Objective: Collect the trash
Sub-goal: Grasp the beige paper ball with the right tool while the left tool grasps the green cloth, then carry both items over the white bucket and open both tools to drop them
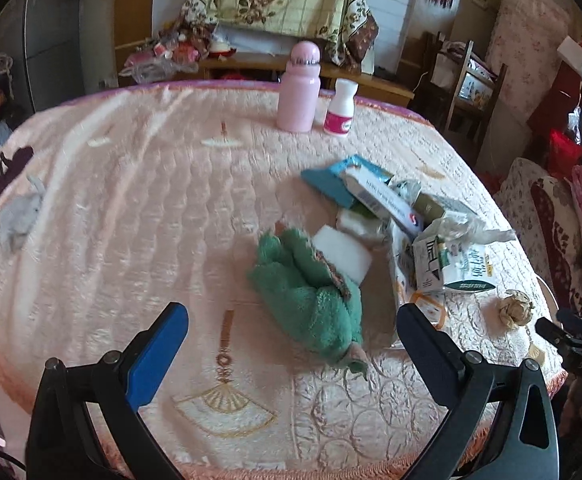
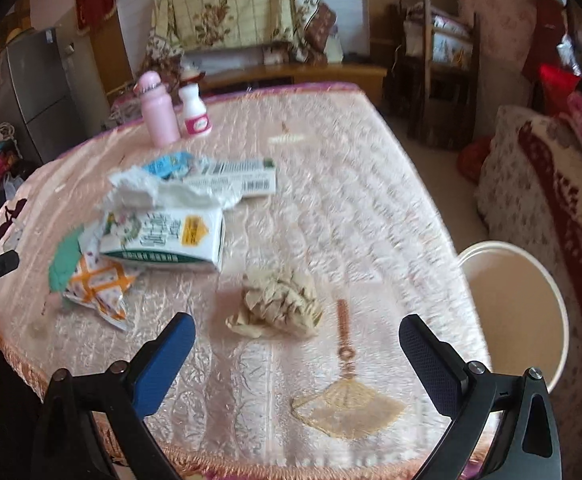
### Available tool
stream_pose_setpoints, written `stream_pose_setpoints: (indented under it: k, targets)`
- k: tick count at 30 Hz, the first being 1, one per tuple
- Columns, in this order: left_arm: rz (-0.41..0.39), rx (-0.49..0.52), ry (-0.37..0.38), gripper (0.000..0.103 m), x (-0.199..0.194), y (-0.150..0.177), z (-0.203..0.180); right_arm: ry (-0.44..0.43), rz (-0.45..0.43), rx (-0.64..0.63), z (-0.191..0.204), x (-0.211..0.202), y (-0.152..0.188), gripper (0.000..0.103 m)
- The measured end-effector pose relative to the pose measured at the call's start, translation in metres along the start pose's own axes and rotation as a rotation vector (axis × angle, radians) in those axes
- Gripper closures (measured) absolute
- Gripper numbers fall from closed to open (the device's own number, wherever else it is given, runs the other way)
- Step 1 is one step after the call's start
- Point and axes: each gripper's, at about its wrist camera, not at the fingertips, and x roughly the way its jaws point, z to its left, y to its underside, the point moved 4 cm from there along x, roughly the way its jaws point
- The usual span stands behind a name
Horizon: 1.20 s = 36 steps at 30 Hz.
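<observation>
A crumpled beige paper ball [image 2: 277, 306] lies on the pink quilted tablecloth [image 2: 351, 200], just ahead of my open right gripper [image 2: 297, 344]; the same paper ball [image 1: 515, 307] shows far right in the left wrist view. A white and green carton [image 2: 171, 240], an orange snack wrapper [image 2: 99, 288], white tissue [image 2: 147, 192], a long box [image 2: 239, 178] and a blue packet [image 2: 167, 164] are piled to its left. My left gripper [image 1: 293, 330] stands open over a green towel [image 1: 311, 300] with a white sponge [image 1: 343, 252] behind it.
A cream bucket [image 2: 515, 312] stands beside the table's right edge. A pink bottle [image 1: 299, 88] and a small white bottle [image 1: 341, 108] stand at the table's far side. A grey rag [image 1: 21, 216] lies far left. Chairs and a sofa surround the table.
</observation>
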Motion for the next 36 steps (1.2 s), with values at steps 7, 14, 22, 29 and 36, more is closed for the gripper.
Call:
stream_pose_setpoints:
  k: [7,14,22,29,36]
  targets:
    - [0.050,-0.023,0.014,0.000,0.035,0.001,-0.002,-0.045,0.055,0.033,0.001,0.039,-0.004,0.021]
    - [0.107,-0.092,0.119,0.048,0.055,0.004,0.000,-0.057,0.078,0.029,0.008,0.058,-0.006,0.064]
    - [0.038,0.000,0.072,0.054,0.006,-0.004,-0.002,-0.106,0.012,0.015,0.018,0.022,-0.011,0.065]
    - [-0.051,0.108,0.150,0.054,-0.051,-0.026,-0.053,-0.100,-0.052,0.025,0.010,-0.013,-0.017,0.065]
    - [-0.033,0.246,0.319,0.054,-0.051,-0.029,-0.162,-0.030,-0.061,0.084,-0.034,-0.028,-0.018,0.065]
